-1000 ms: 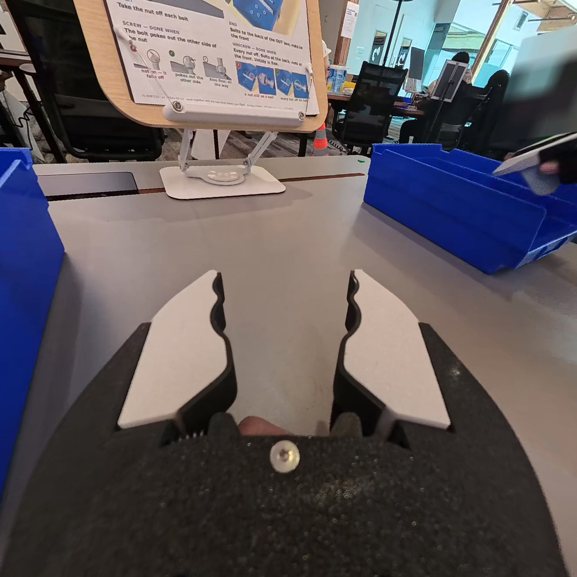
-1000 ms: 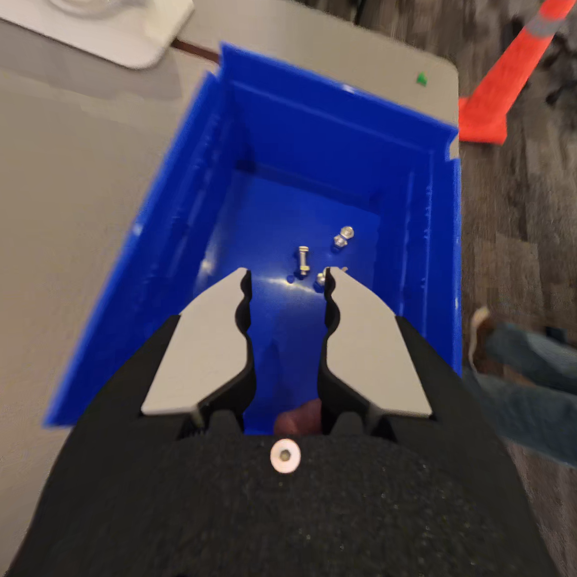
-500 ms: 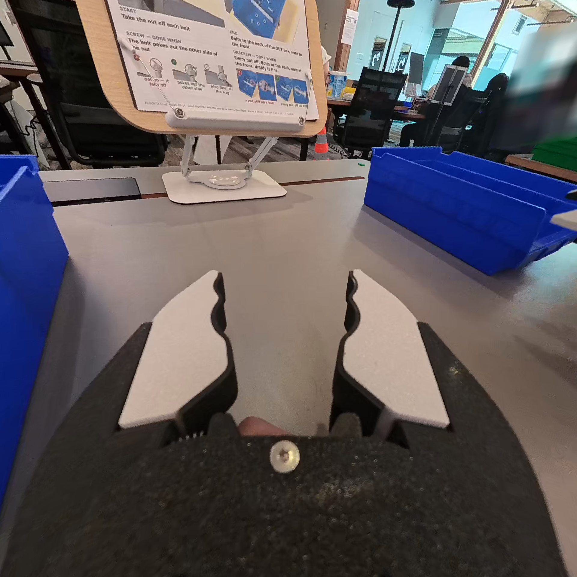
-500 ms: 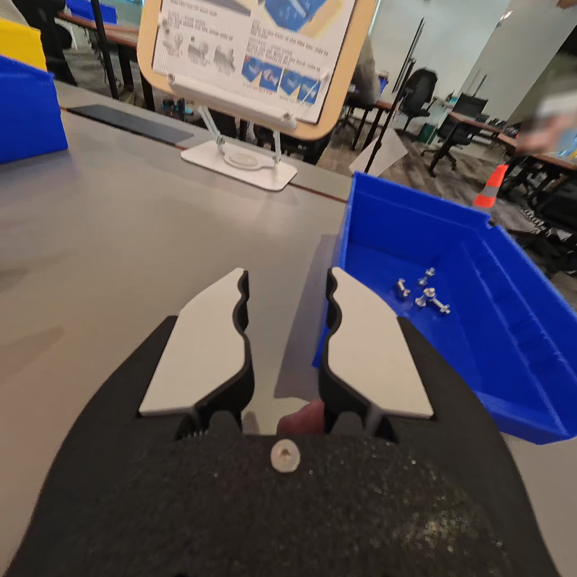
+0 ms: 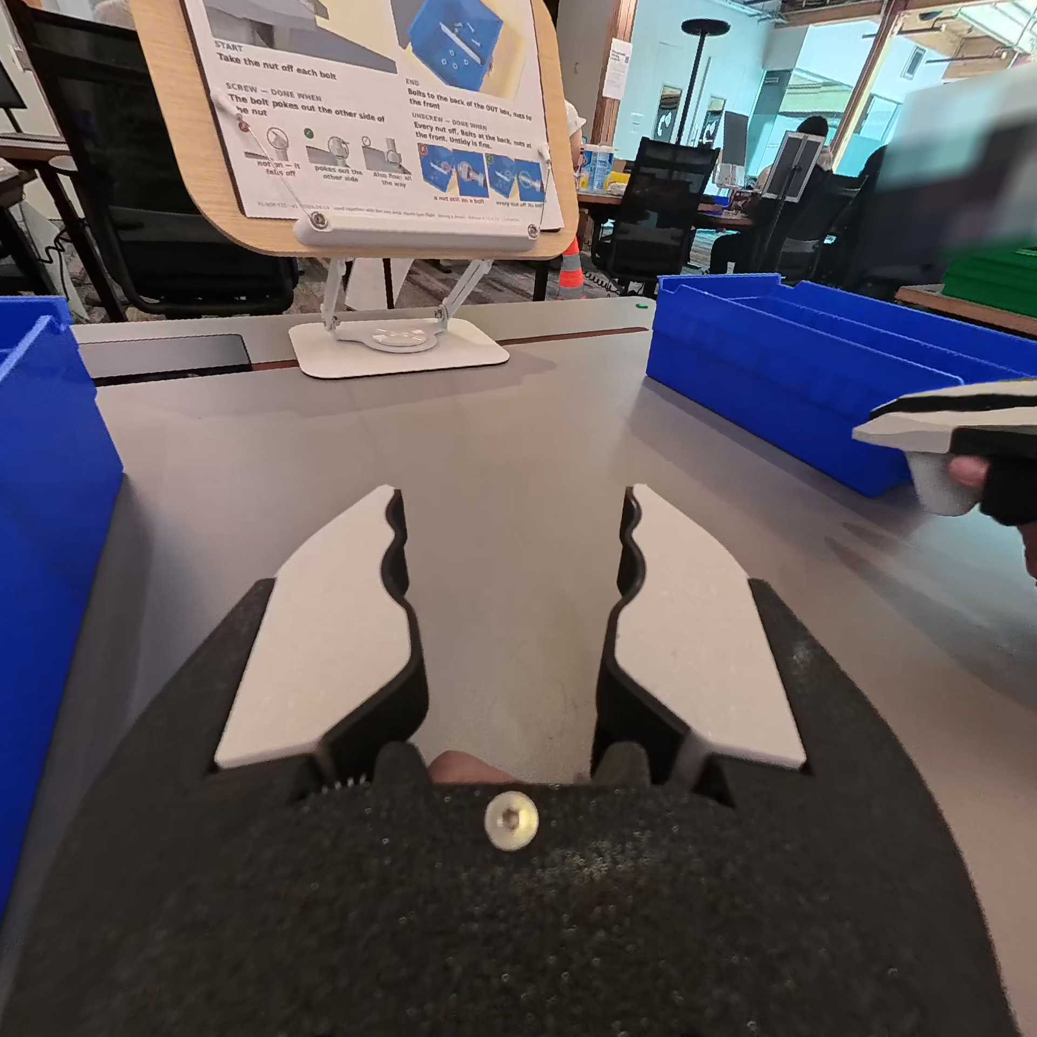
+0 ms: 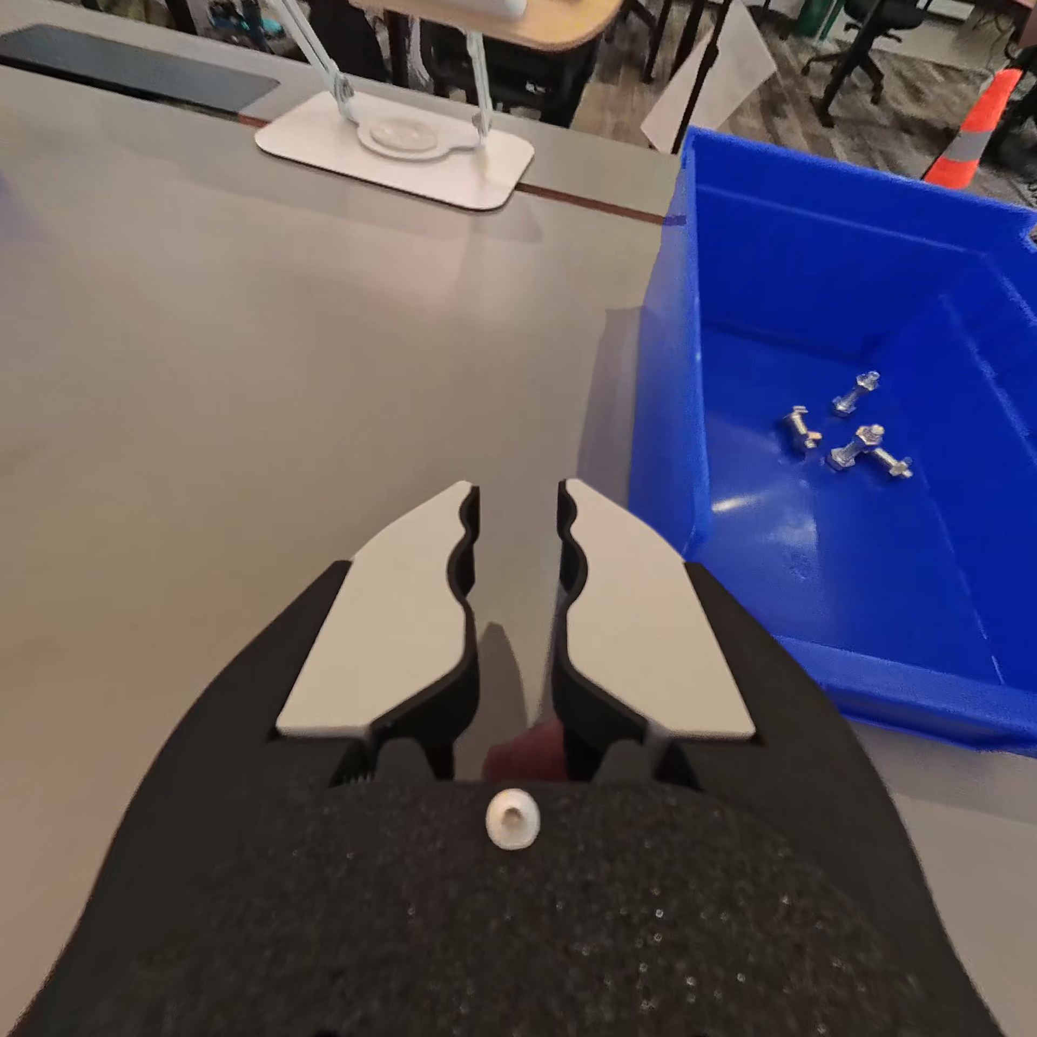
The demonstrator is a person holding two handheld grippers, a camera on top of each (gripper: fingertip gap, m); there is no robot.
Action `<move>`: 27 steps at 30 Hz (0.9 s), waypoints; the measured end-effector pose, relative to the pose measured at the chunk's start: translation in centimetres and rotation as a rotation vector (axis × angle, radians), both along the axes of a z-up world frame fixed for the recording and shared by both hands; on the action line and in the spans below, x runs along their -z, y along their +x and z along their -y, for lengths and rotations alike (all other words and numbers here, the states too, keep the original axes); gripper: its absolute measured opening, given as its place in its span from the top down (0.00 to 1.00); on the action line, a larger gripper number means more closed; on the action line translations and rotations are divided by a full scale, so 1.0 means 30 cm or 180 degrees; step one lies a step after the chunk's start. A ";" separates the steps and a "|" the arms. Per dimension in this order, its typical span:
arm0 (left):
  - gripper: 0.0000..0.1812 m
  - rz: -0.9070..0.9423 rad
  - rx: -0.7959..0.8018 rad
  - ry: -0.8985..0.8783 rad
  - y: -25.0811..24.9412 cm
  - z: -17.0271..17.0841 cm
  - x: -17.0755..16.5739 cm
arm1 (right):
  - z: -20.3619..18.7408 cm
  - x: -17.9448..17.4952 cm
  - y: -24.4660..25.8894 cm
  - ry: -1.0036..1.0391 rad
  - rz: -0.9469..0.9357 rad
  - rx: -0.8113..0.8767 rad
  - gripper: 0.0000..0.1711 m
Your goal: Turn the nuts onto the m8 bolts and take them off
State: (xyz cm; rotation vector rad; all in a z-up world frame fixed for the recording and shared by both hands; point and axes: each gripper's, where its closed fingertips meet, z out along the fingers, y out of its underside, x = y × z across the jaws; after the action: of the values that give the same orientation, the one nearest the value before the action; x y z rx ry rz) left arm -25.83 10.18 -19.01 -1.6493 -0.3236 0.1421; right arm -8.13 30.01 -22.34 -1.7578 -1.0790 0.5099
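Left two-finger gripper (image 5: pixel 512 494): jaws spread wide, empty, above bare grey tabletop (image 5: pixel 505 426). Right two-finger gripper (image 6: pixel 517 488): jaws apart, narrower gap, empty, just beside blue plastic bin (image 6: pixel 668 393). Small silver bolts with nuts (image 6: pixel 847 432) lie clustered on bin floor. Both likely staged for first pick.

printed instruction sheet (image 5: pixel 370 112) on wooden board (image 5: pixel 185 168), text legible
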 end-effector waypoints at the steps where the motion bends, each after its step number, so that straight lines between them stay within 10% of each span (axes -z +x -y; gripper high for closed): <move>1: 0.60 0.0008 0.0008 -0.0001 -0.001 0.000 0.000 | -0.007 0.004 -0.001 0.0010 0.0032 0.0044 0.87; 12: 0.61 0.0036 0.0039 0.0074 0.000 0.010 -0.007 | -0.091 -0.133 0.171 0.0447 -0.0258 0.0449 0.75; 20: 0.61 -0.0009 0.0047 0.0075 0.005 0.011 -0.010 | -0.101 -0.017 0.130 0.0143 0.0039 0.0388 0.97; 27: 0.62 0.0109 0.0000 0.0110 -0.017 0.025 -0.012 | -0.047 -0.016 0.066 0.0098 0.0127 0.0363 0.96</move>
State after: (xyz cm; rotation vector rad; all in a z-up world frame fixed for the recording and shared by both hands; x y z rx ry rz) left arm -26.34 9.42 -18.65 -1.6188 -0.3503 0.1076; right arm -6.16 31.42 -21.84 -1.7974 -1.0022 0.3875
